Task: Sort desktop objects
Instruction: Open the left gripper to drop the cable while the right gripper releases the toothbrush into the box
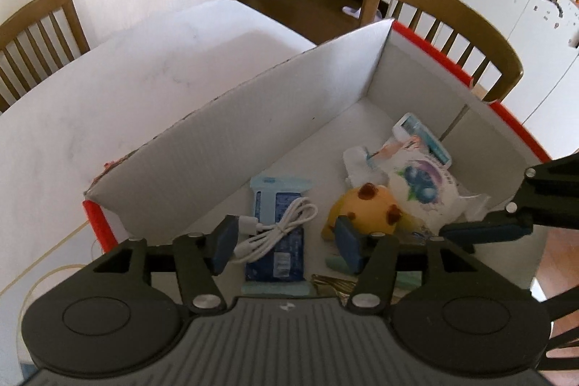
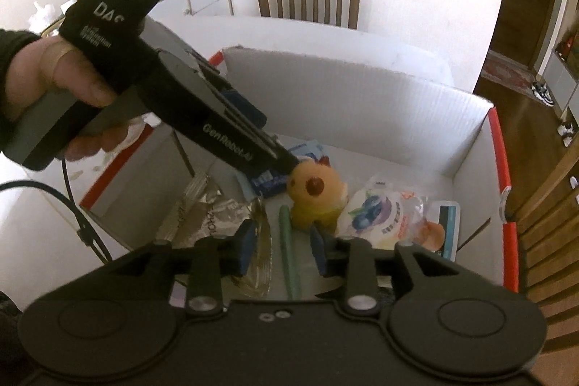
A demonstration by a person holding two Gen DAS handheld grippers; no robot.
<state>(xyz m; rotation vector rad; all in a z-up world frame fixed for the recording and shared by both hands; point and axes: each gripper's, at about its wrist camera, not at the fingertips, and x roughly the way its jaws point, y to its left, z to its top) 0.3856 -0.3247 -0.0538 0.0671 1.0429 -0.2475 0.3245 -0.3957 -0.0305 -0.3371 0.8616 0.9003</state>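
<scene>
While both grippers hang over the white box [image 1: 253,118] with its red outer edge, the left gripper [image 1: 286,239] has its jaws apart above a coiled white cable [image 1: 275,230] lying on a blue packet [image 1: 277,241]; nothing is pinched. The right gripper [image 2: 280,246] also has its jaws apart, with a green pen [image 2: 289,255] on the box floor between them, unclamped. A yellow plush toy [image 2: 315,194] sits mid-box beside a blueberry pouch [image 2: 376,212]. Bare floor stays open along the tall far wall; the table [image 1: 108,89] beyond lies clear.
</scene>
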